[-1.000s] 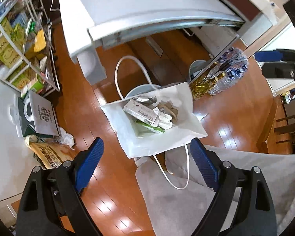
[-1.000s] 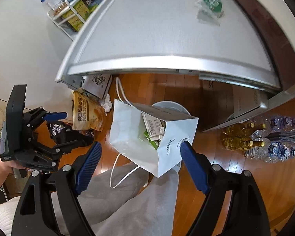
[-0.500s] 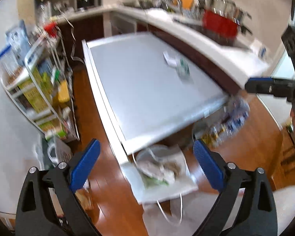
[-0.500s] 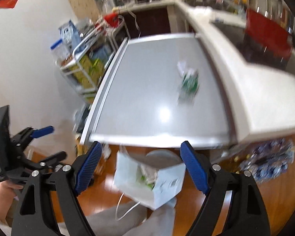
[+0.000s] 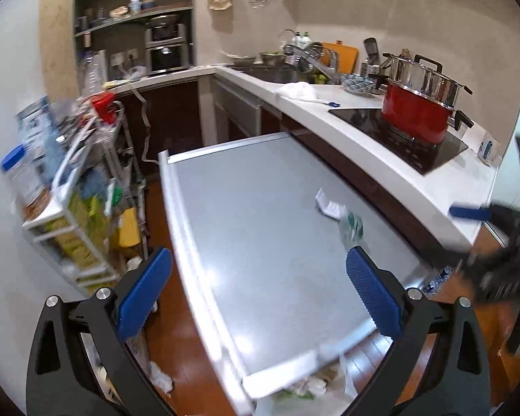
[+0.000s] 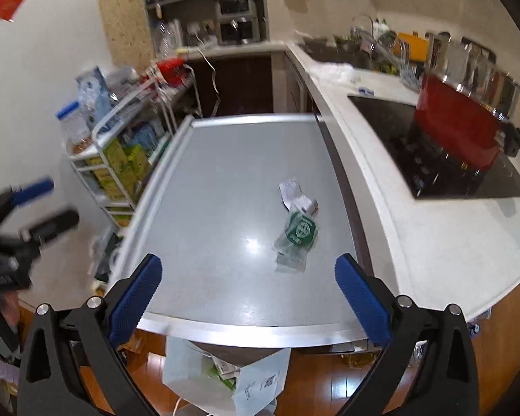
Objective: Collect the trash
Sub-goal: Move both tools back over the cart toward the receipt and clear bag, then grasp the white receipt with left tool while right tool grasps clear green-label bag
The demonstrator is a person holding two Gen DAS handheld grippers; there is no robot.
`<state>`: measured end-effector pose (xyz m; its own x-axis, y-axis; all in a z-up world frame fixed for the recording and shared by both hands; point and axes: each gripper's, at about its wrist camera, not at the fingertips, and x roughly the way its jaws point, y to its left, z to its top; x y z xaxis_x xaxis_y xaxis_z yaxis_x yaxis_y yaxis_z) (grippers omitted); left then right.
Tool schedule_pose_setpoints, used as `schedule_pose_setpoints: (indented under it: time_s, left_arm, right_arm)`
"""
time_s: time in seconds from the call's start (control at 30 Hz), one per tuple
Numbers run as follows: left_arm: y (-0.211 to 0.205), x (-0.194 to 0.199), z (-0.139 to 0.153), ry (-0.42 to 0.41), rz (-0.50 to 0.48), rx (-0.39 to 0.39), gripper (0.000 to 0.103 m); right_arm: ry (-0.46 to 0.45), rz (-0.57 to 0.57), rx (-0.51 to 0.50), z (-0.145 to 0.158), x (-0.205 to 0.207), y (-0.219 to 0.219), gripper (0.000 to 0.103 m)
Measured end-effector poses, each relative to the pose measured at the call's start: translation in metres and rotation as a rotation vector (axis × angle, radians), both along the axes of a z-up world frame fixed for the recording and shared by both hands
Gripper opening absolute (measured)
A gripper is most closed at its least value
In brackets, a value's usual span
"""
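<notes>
L gripper (image 5: 258, 294) jaws wide, empty, above near end of grey table (image 5: 260, 242). R gripper (image 6: 248, 286) also wide, empty, over table's near edge. Trash mid-table, toward counter side: green-printed clear wrapper (image 6: 299, 234) touching crumpled receipt (image 6: 294, 196). White paper bag (image 6: 225, 378) w/ rubbish on wood floor below table edge. Red pot (image 5: 416, 114) on hob
</notes>
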<state>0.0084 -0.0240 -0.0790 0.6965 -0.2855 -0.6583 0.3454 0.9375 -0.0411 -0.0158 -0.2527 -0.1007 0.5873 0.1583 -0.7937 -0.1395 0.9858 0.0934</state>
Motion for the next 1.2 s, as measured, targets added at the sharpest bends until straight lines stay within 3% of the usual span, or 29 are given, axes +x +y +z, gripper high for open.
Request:
schedule_pose_setpoints:
  time_s: [0.2,0.4,0.67,0.7,0.77,0.93,1.0,1.03,1.07,1.17,1.2]
  left_arm:
    - [-0.046,0.072,-0.011,0.059,-0.112,-0.051,0.101]
    - [-0.099,0.145,-0.046,0.195,-0.202,-0.112,0.101]
    - [-0.160,0.188,-0.090,0.309,-0.192,-0.035,0.099]
    - [-0.165,0.191,-0.094,0.325,-0.176,-0.040,0.095]
    - [-0.171,0.198,-0.102,0.362,-0.148,-0.037,0.064]
    - [-0.180,0.206,-0.120,0.427,-0.131,-0.049,0.060]
    - [-0.186,0.205,-0.123,0.407,-0.139,-0.007,0.060]
    - [-0.191,0.203,-0.125,0.384,-0.151,0.034,0.053]
    - [-0.195,0.201,-0.127,0.369,-0.169,0.071,0.038]
    - [-0.197,0.199,-0.137,0.390,-0.228,0.090,0.013]
    - [-0.199,0.197,-0.140,0.396,-0.239,0.100,0.012]
  right_arm:
    - [0.064,-0.030,-0.001,-0.040,0.025,0.003,0.098]
    - [0.125,-0.072,0.023,-0.068,0.036,-0.008,0.098]
    - [0.135,-0.096,-0.002,-0.073,0.038,-0.020,0.098]
    - [0.134,-0.092,0.002,-0.073,0.037,-0.020,0.098]
    - [0.135,-0.089,-0.003,-0.075,0.037,-0.020,0.098]
    - [0.134,-0.054,-0.029,-0.077,0.037,-0.012,0.098]
    - [0.138,-0.042,-0.035,-0.079,0.037,-0.009,0.098]
    - [0.143,-0.036,-0.031,-0.080,0.037,-0.008,0.098]
    - [0.145,-0.034,-0.030,-0.081,0.038,-0.007,0.098]
    - [0.151,-0.027,-0.026,-0.083,0.039,-0.007,0.098]
    - [0.153,-0.024,-0.027,-0.084,0.041,-0.008,0.098]
